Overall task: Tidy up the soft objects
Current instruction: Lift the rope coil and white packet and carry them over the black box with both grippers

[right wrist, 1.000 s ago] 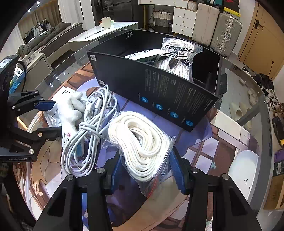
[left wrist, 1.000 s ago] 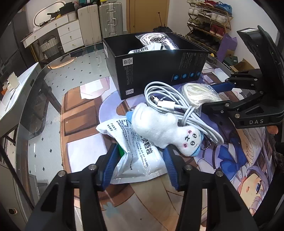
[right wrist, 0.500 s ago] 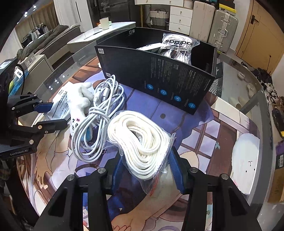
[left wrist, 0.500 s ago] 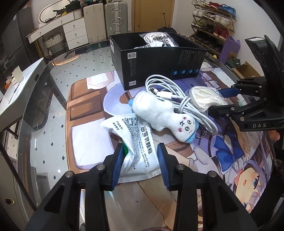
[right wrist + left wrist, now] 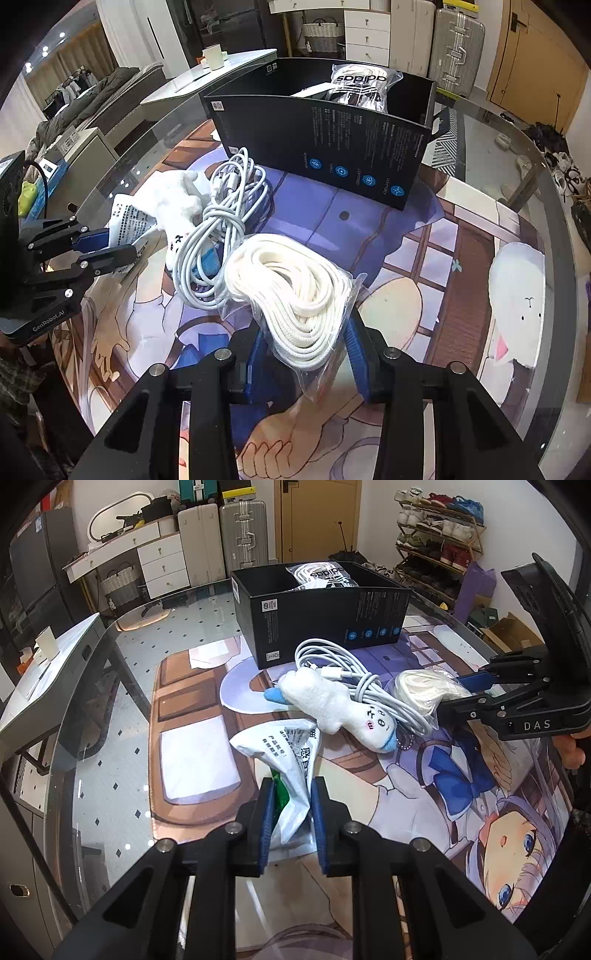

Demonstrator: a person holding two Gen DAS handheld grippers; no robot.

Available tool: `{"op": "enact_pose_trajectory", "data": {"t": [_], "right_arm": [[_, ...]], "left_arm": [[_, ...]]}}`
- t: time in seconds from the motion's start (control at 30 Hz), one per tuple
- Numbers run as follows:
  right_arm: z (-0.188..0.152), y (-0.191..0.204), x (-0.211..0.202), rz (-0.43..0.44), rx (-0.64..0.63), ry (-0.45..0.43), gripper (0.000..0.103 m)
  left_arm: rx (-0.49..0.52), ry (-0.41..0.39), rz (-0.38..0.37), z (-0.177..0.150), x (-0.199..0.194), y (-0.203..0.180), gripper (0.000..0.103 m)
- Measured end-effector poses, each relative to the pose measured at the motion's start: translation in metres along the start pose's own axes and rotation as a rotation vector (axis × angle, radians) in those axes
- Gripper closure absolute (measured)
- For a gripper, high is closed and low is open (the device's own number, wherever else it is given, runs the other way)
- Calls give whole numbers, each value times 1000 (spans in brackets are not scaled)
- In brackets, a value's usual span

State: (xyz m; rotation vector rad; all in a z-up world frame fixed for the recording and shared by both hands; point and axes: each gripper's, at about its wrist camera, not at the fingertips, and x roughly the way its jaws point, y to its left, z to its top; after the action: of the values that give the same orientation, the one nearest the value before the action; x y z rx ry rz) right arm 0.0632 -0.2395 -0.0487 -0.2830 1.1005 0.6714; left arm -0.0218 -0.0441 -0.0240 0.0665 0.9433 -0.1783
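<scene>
My left gripper (image 5: 291, 814) is shut on a white printed pouch (image 5: 284, 753), which is crumpled and lifted at its near end. A white plush toy (image 5: 332, 705) lies beyond it, touching a coiled white cable (image 5: 343, 672). My right gripper (image 5: 304, 350) is closed around a clear bag of white rope (image 5: 295, 291); the bag also shows in the left wrist view (image 5: 424, 690). A black box (image 5: 317, 613) stands behind, holding an Adidas bag (image 5: 358, 86).
Everything rests on an anime-print mat (image 5: 461, 794) over a glass table (image 5: 110, 709). Beyond the table are suitcases (image 5: 243, 528), white drawers (image 5: 162, 561) and a shoe rack (image 5: 439, 524). A low white table (image 5: 207, 81) holds a cup.
My left gripper has closed on the white pouch and pulled it back and up, crumpling it. My right gripper has narrowed around the rope bag. Both views have drawn back from the box.
</scene>
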Motion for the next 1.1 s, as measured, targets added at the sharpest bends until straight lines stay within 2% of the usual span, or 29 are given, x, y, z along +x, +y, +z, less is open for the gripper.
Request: {"op": "enact_pose_trajectory", "data": {"t": [0.5, 0.6, 0.67, 1.1], "right_arm": [[-8, 3, -38, 17, -6, -65, 66], [-9, 3, -46, 25, -10, -80, 66], [-8, 7, -49, 1, -21, -83, 66], [-4, 17, -62, 17, -37, -115, 66]], "left_arm": [[-22, -32, 6, -1, -17, 1, 88], [-39, -32, -23, 0, -21, 4, 88], [-39, -46, -7, 0, -25, 6, 88], [-22, -92, 13, 13, -46, 2, 88]]}}
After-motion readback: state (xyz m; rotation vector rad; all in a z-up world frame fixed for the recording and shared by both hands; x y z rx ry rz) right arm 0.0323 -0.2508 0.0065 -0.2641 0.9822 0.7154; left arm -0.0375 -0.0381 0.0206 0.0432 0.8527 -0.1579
